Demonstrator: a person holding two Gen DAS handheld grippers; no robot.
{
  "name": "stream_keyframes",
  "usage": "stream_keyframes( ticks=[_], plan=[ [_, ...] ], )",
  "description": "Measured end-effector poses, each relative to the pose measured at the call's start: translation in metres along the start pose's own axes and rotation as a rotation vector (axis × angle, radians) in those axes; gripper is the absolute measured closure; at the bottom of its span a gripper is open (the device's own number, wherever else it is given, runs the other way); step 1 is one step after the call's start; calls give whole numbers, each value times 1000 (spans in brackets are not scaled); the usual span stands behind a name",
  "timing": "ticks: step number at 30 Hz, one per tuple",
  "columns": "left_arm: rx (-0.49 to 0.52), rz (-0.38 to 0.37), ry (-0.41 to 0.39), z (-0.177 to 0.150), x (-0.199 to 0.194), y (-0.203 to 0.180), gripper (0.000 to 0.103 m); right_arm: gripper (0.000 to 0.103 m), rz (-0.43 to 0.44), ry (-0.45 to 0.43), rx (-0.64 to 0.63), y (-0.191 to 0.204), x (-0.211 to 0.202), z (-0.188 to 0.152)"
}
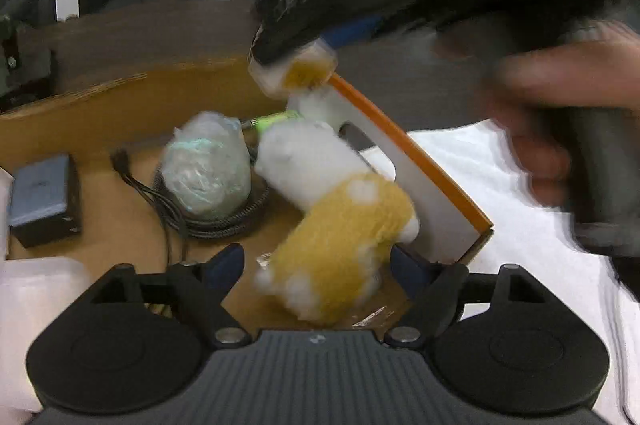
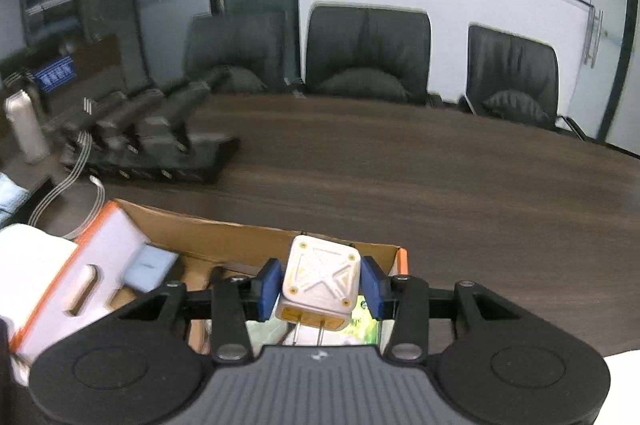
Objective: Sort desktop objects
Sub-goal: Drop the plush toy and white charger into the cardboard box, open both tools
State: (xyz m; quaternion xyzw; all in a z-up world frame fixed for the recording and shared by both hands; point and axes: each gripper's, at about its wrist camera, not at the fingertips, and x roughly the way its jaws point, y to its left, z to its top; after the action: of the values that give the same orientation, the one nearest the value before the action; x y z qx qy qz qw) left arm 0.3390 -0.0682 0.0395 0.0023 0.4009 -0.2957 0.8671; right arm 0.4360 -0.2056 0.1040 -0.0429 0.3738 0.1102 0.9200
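My left gripper (image 1: 318, 257) is over a cardboard box (image 1: 120, 97), its blue pads around a yellow and white plush toy (image 1: 340, 225); the jaws look wide, and whether they grip the toy I cannot tell. My right gripper (image 2: 319, 285) is shut on a white plug adapter (image 2: 320, 283) with a yellow base and two metal prongs, held above the box (image 2: 224, 237). The left wrist view shows the right gripper (image 1: 292, 65) with the adapter (image 1: 294, 71) above the box's far side.
Inside the box lie a plastic-wrapped bundle (image 1: 206, 165), a coiled black cable (image 1: 180, 209), a blue-grey case (image 1: 40, 197) and a green item (image 1: 272, 119). A white flap with orange edge (image 1: 420, 177) stands at the box's right. Black devices (image 2: 152, 141) and chairs (image 2: 368, 53) are behind.
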Motion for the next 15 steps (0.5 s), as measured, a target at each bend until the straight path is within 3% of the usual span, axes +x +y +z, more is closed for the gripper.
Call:
stream_keyframes(
  ticks=[2,5,9,11,15],
  plan=[
    [18,2,-38,-2,-17,4,15,62,-25,45,-15,7,29,3],
    [44,65,-43,-6,-40,13,7,62,-39,111,-39,18,62,-1],
    [60,269,-73,-16,-60,33,7,64,-34,161,-62,26,82,-14],
    [10,325,-83,-22,-72,49,7,65,-20,187,-59,25,87,-17],
    [-127,318,-43,-27,-79,71,9,63,-15,180,-36,23,77,-14]
  ],
)
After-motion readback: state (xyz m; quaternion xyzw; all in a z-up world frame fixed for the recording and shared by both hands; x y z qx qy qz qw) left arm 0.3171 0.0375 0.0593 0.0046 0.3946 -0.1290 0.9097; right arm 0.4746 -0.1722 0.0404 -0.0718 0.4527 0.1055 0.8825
